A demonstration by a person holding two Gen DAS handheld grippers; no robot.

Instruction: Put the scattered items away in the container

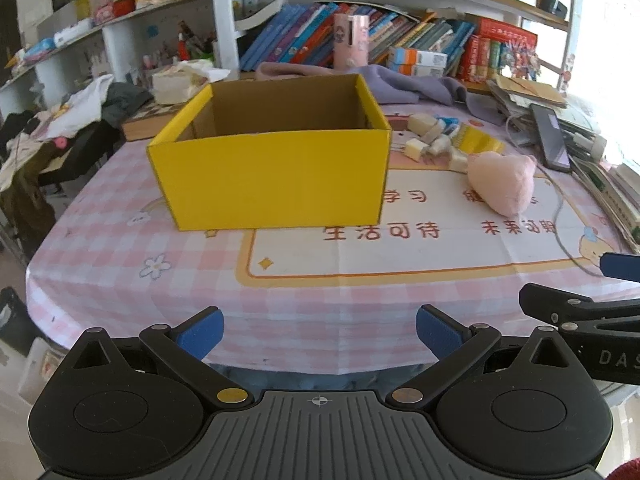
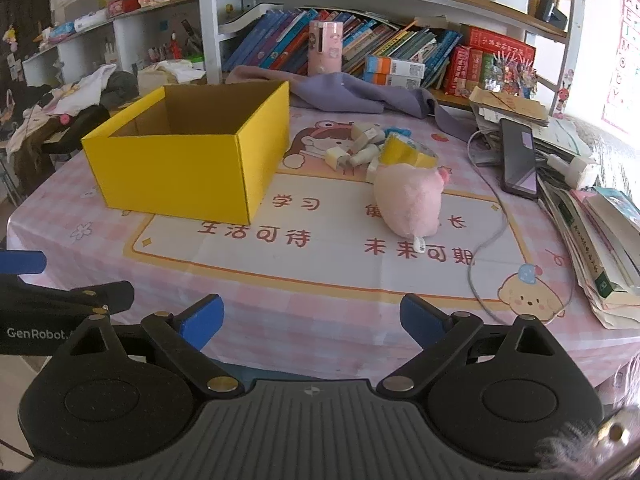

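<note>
Across the bench (image 2: 360, 320), under its pink checked cloth with a cartoon mat on top, the things I am meant to tidy lie toward the far right, while the container stands toward the far left. That container is a yellow cardboard box (image 1: 276, 176), open at the top, its brown inside showing nothing from my angle. A purple cloth (image 2: 352, 92) is slumped along the far edge behind it, in front of the shelf of books (image 2: 400, 44). Along the right edge a stack of papers and booklets (image 2: 592, 240) leans, with a dark phone (image 2: 518, 156) lying on it nearer the far corner and a grey cable (image 2: 486, 240) trailing over the mat toward the near edge.

Right of the box, well apart from it, a pink plush toy (image 2: 408, 200) lies on its side on the mat. Just behind it, touching or nearly so, is a yellow packet (image 2: 400, 152), and beside that a cluster of small white plugs or blocks (image 2: 360, 148); I cannot tell exactly what they are.

Both of my tools hang over the near edge, pointing down at the cloth. My left gripper (image 1: 320, 332) has its blue pads wide apart with nothing between them. My right gripper (image 2: 312, 322) also stands wide apart and empty, well short of the toy.
</note>
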